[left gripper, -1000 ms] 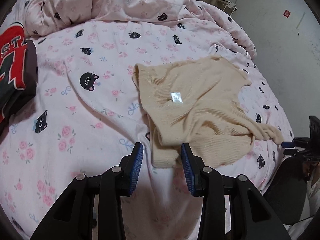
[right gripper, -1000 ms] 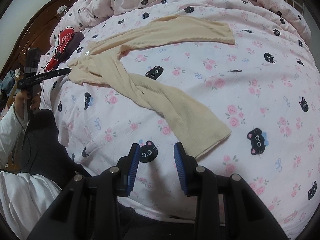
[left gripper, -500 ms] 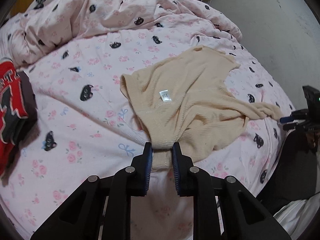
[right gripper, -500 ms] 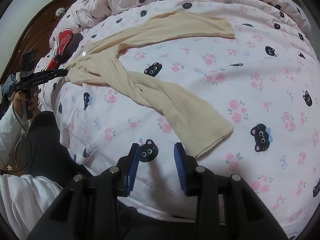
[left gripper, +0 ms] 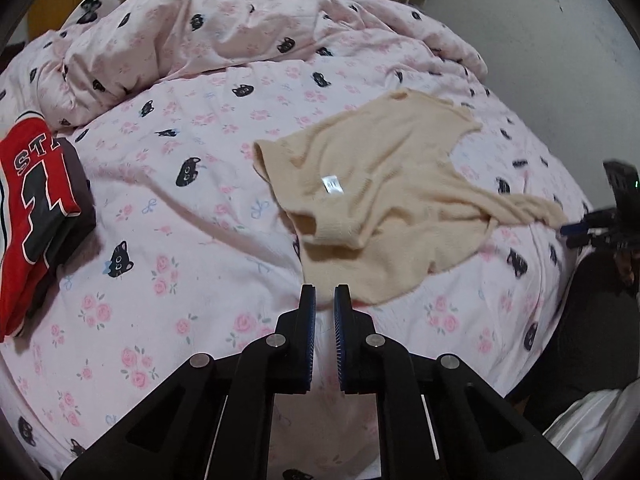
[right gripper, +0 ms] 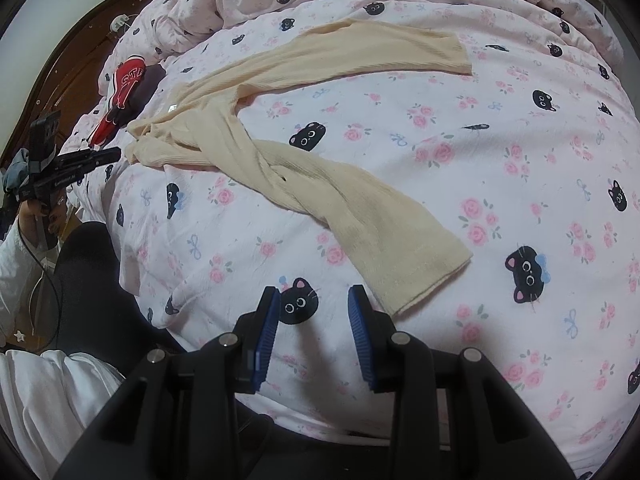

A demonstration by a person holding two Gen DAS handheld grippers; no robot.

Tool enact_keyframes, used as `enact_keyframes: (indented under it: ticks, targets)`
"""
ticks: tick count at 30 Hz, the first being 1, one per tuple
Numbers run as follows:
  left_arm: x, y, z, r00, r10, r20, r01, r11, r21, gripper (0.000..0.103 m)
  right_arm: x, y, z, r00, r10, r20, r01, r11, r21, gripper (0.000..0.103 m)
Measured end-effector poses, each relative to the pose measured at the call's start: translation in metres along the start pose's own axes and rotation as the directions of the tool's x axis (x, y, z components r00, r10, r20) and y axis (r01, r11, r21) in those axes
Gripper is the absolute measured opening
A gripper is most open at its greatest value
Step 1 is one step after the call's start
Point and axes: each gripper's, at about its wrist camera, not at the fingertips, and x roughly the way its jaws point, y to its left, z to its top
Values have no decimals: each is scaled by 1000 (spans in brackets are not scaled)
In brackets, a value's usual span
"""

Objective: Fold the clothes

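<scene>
Two grippers are hovering at the near edge of the bed point(left gripper: 200, 216), and between them the cream sweater point(left gripper: 384, 184) is lying spread, its long axis running crosswise from one to the other. Its body is sitting just ahead and to the right of the left gripper point(left gripper: 324, 300), while one sleeve point(right gripper: 384, 232) is stretching down toward the right gripper point(right gripper: 313, 304), the cuff ending just right of the fingertips. So each hand is getting its own end: hem to the left, cuff to the right. The left gripper's jaws are closing, nearly together, with no cloth showing between the pads. The right gripper is standing partly open and gripping nothing, only bedsheet below.
</scene>
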Motion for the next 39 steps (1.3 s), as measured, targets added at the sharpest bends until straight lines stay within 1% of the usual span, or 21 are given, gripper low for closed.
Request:
enact_keyframes:
  ticks: [7, 9, 10, 12, 13, 14, 21, 22, 24, 25, 31, 32, 34, 35, 37, 39]
  targets:
    - [24, 14, 10, 996, -68, -59, 64, 996, -61, 8, -1, 1, -1, 1000, -4, 3, 4, 1000, -4, 36]
    - [28, 17, 11, 995, -73, -68, 68, 995, -75, 8, -1, 0, -1, 1000, -2, 5, 2, 1000, -3, 36]
    - [28, 18, 12, 995, -70, -69, 64, 995, -77, 10, -1, 0, -1, 1000, -1, 6, 1, 1000, -1, 36]
    - [27, 18, 12, 995, -66, -68, 61, 995, -76, 18, -2, -1, -1, 1000, 2, 7, -2, 1000, 4, 36]
    - [27, 19, 12, 995, -66, -68, 61, 995, -75, 26, -2, -2, -1, 1000, 3, 8, -3, 1000, 6, 36]
    - [27, 19, 12, 995, -67, -70, 62, 995, -72, 30, -2, -2, -1, 1000, 4, 9, -4, 1000, 8, 36]
    - [29, 9, 11, 993, -91, -71, 89, 996, -32, 30, 1, -3, 1, 1000, 13, 2, -14, 1000, 15, 36]
    - [30, 7, 11, 993, -89, -73, 87, 996, -29, 30, 2, -3, 1, 1000, 13, 1, -13, 1000, 15, 36]
    - [30, 7, 11, 994, -86, -70, 84, 996, -31, 24, 2, -4, 0, 1000, 14, 0, -14, 1000, 17, 36]
    - [29, 8, 11, 994, -83, -66, 81, 996, -37, 18, 2, -4, 0, 1000, 15, 0, -15, 1000, 18, 36]
    - [17, 9, 10, 995, -85, -45, 83, 996, -33, 15, -2, -9, 1, 999, 35, 22, -36, 999, 39, 36]
    - [16, 9, 9, 996, -79, -47, 78, 997, -28, 12, -5, -11, 2, 999, 36, 33, -37, 998, 45, 36]
    - [14, 7, 8, 997, -64, -46, 63, 998, -18, 0, -10, -15, 4, 998, 31, 59, -34, 998, 54, 36]
    - [12, 7, 7, 997, -61, -46, 60, 998, -14, 0, -14, -17, 6, 997, 14, 75, -18, 999, 50, 36]
    - [10, 5, 6, 997, -56, -45, 55, 998, -5, 0, -24, -16, 11, 993, -56, 104, 56, 998, 6, 37]
    - [10, 6, 4, 997, -61, -45, 60, 998, -13, 0, -31, -9, 16, 984, -133, 116, 141, 988, -66, 44]
